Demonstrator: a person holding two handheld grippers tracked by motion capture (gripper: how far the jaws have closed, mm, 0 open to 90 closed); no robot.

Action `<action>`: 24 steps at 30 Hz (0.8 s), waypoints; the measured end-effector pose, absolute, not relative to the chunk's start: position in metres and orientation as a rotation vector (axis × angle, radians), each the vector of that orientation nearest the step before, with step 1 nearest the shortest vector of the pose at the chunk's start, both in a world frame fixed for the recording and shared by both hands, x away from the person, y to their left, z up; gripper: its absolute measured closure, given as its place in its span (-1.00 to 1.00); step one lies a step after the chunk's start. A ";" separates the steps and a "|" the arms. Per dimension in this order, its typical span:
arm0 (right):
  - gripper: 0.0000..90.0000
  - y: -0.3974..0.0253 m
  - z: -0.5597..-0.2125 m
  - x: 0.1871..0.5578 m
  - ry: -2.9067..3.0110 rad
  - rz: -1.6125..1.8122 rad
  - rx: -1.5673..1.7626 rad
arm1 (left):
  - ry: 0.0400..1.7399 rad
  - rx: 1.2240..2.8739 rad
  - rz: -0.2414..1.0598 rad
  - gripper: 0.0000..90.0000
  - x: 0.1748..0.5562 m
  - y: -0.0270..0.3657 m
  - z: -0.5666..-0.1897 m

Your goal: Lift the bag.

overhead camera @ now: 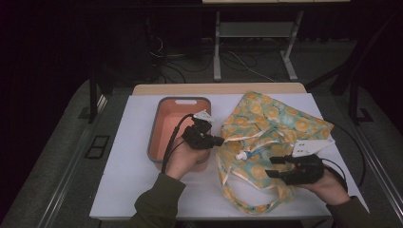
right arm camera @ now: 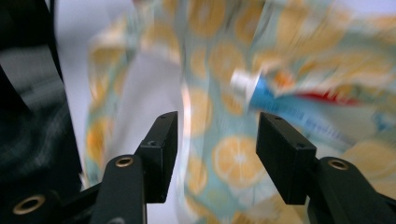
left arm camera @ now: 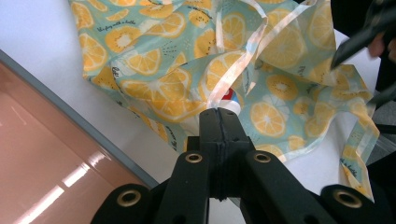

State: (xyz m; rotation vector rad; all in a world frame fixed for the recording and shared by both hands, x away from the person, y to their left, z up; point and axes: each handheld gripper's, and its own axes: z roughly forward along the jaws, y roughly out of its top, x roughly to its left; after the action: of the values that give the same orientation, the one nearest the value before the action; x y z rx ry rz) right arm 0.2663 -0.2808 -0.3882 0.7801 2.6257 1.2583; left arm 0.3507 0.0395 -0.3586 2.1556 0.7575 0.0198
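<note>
A teal cloth bag [overhead camera: 266,128] printed with orange slices lies crumpled on the right half of the white table [overhead camera: 133,180]. A toothpaste tube with a white cap [overhead camera: 241,155] pokes out of its mouth. My left gripper [overhead camera: 219,140] is shut at the bag's left edge. In the left gripper view its closed tips [left arm camera: 218,114] sit just short of the tube's cap [left arm camera: 229,103], with nothing visibly between them. My right gripper [overhead camera: 272,167] is open at the bag's near right, its jaws level with the tube. The blurred right gripper view shows the tube [right arm camera: 289,105] just beyond the open gripper [right arm camera: 217,140].
A salmon bin with a grey rim [overhead camera: 157,137] stands left of the bag, under my left hand; its rim [left arm camera: 93,133] crosses the left gripper view. The bag's ribbon handles [overhead camera: 237,173] trail toward the table's front edge. Cables and desk legs lie on the floor beyond.
</note>
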 end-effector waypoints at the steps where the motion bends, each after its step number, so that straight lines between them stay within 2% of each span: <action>1: 0.07 -0.280 -0.394 0.267 2.646 1.233 0.780 | 0.758 2.158 0.019 1.00 0.351 0.039 -0.359; 9: -0.03 -0.272 -0.423 0.268 2.796 1.076 0.774 | 0.765 2.152 0.022 1.00 0.352 0.042 -0.359; 14: -0.01 -0.269 -0.434 0.264 2.836 0.965 0.741 | 0.767 2.151 0.022 1.00 0.352 0.042 -0.359; 16: 0.17 -0.269 -0.437 0.265 2.838 0.909 0.719 | 0.769 2.153 0.023 1.00 0.353 0.043 -0.360; 18: 0.51 -0.269 -0.437 0.265 2.836 0.891 0.688 | 0.772 2.153 0.024 1.00 0.353 0.043 -0.360; 21: 0.90 -0.272 -0.436 0.267 2.845 0.892 0.701 | 0.772 2.150 0.026 1.00 0.353 0.044 -0.360; 24: 0.97 -0.273 -0.433 0.269 2.830 0.904 0.698 | 0.773 2.145 0.031 1.00 0.353 0.045 -0.359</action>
State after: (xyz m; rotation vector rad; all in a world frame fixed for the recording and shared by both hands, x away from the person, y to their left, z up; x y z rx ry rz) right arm 0.2689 -0.2734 -0.4333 0.6978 2.8296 0.9037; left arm 0.3533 0.0453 -0.3587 2.1450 0.7731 0.0306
